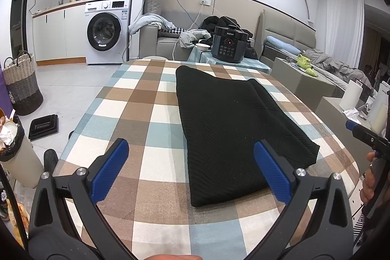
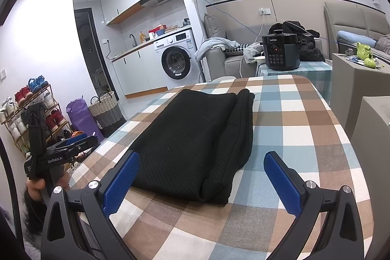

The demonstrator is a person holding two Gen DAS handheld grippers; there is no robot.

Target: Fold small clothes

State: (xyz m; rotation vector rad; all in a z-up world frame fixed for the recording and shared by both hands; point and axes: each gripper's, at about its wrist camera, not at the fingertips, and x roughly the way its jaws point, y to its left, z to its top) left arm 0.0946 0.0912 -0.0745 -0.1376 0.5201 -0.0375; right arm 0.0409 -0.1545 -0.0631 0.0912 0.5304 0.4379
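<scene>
A black knitted garment (image 1: 231, 123) lies folded in a long strip on the checked tablecloth (image 1: 136, 113), running away from me. In the right wrist view the same garment (image 2: 195, 138) shows a doubled edge along its right side. My left gripper (image 1: 191, 155) hovers open above the table's near edge, its right finger over the garment's near end and nothing between its pads. My right gripper (image 2: 202, 163) is open too, straddling the garment's near end without touching it. Each gripper appears at the edge of the other's view, held by a hand.
A black pressure cooker (image 1: 229, 44) stands on a small table beyond the far edge. A grey side table (image 1: 302, 74) and a paper roll (image 1: 351, 94) are at the right. Left on the floor are a woven basket (image 1: 22, 87), a bin (image 1: 17, 160) and a shoe rack (image 2: 31, 113).
</scene>
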